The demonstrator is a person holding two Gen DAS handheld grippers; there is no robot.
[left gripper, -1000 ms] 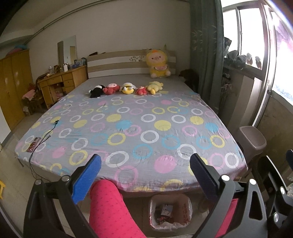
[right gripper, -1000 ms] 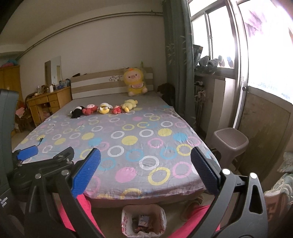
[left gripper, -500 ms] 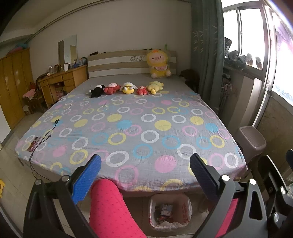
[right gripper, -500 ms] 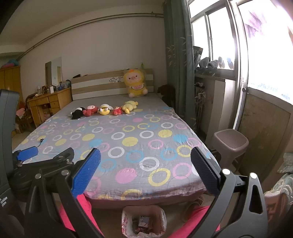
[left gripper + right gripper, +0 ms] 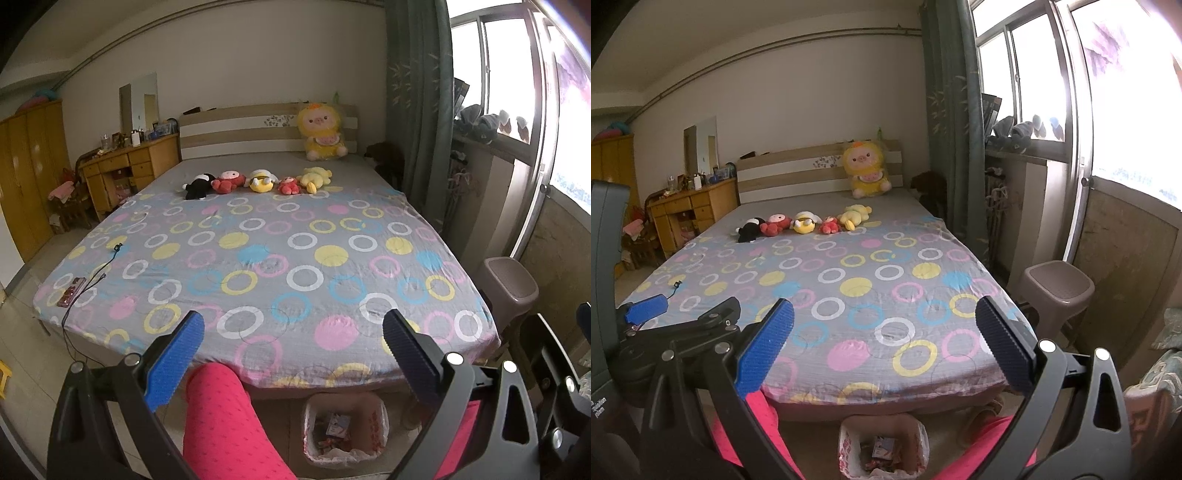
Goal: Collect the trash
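Left gripper (image 5: 291, 354) wide open, empty. Right gripper (image 5: 884, 349) wide open, empty. Bin (image 5: 345, 430) on floor at bed (image 5: 258, 258) foot, between person's knees, lined, already holding wrappers. No loose trash visible on bed. Judgement: collection mostly done or not yet resumed; cannot tell.

Matt cloth bedsheet (image 5: 280, 258); plush toys (image 5: 258, 181); glossy wooden desk (image 5: 122, 166); thin plastic bin liner (image 5: 345, 428); ribbed rubbery gripper pads (image 5: 173, 365).
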